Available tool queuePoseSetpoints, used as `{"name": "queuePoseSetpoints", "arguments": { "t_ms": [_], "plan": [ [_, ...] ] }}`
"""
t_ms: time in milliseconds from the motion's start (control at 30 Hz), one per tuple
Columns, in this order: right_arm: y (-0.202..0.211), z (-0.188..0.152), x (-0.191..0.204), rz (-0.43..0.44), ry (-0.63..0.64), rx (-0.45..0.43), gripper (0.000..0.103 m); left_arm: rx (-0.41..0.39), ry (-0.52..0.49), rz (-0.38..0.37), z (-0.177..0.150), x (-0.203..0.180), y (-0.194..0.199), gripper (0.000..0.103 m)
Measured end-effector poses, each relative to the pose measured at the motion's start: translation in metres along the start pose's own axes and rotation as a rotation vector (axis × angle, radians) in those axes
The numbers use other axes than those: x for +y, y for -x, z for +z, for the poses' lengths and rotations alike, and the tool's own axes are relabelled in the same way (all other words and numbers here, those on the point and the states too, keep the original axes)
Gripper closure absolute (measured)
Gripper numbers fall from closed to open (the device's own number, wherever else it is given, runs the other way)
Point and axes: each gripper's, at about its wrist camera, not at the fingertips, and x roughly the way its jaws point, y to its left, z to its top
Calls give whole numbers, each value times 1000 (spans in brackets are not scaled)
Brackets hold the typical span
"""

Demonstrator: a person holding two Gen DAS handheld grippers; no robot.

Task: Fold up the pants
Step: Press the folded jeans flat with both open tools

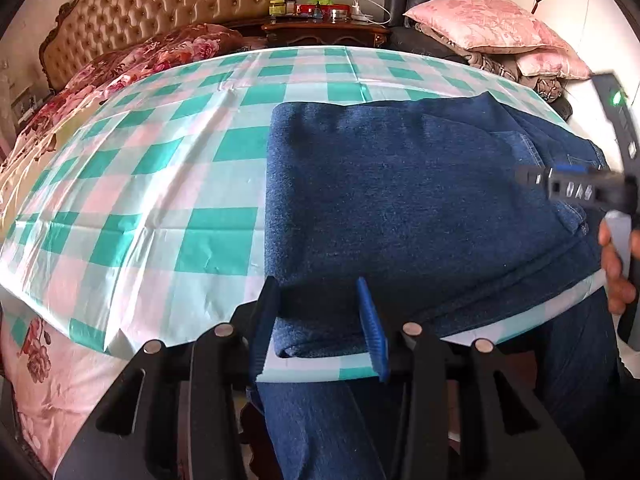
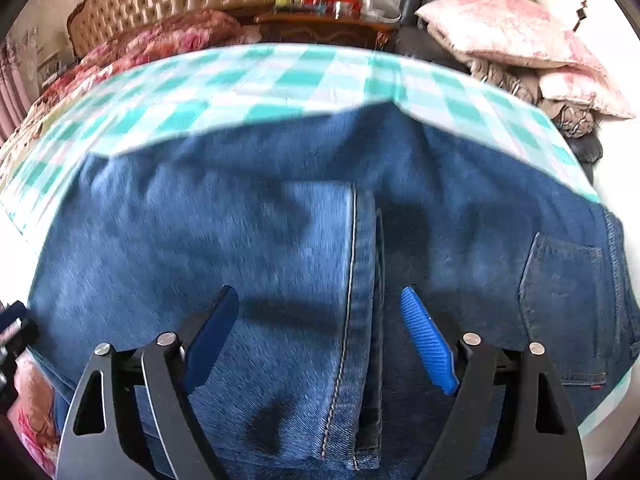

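Note:
Blue jeans [image 1: 400, 184] lie folded into a thick rectangle on the green-and-white checked tablecloth [image 1: 160, 184]. My left gripper [image 1: 316, 284] hovers at the fold's near left corner. Its blue pads stand apart on either side of that corner, and the cloth lies flat without being pinched. My right gripper [image 2: 318, 296] is wide open just above the jeans [image 2: 200, 220], straddling a stitched seam [image 2: 360, 280], with a back pocket [image 2: 560, 300] to its right. In the left wrist view the right gripper [image 1: 536, 176] enters from the right edge, held by a hand [image 1: 616, 264].
A bed with a floral quilt [image 1: 132, 64] and tufted headboard [image 1: 168, 0] lies beyond the table at left. A cluttered nightstand [image 1: 324, 28] and pink pillows [image 1: 488, 24] sit at the back. Blue denim [image 1: 312, 428] shows below the table's near edge.

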Motion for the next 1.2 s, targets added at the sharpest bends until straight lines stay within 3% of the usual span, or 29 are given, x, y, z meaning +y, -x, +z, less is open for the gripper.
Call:
{"name": "queuePoseSetpoints", "arguments": {
  "t_ms": [133,400,600,767,833,967,1033,1133,1200],
  "plan": [
    [3,24,5,34,-5,-49,24,-4,23,-4,-2,2,0,62],
    [-47,30,-3,2,3,55,21,-29,18,-13,8,3,12,62],
    [-48,26,-4,-7,-4,50,17,-114,-29,-7,78,-3,0,62],
    [-48,26,-4,-4,-5,45,16,-24,-91,-47,123,-20,-65,62],
    [-48,25,-5,-3,-4,44,16,12,-96,-16,130,-18,-88,64],
    [-48,25,-6,1,-3,41,15,5,-65,1,141,-3,-102,68],
    [-48,25,-6,1,-3,41,15,-6,-46,30,143,3,-97,68],
    [-48,25,-6,3,-3,40,15,-55,-17,3,138,10,-76,68],
    [-49,25,-6,1,-3,39,15,-32,-22,23,128,13,-74,68]
  ]
}}
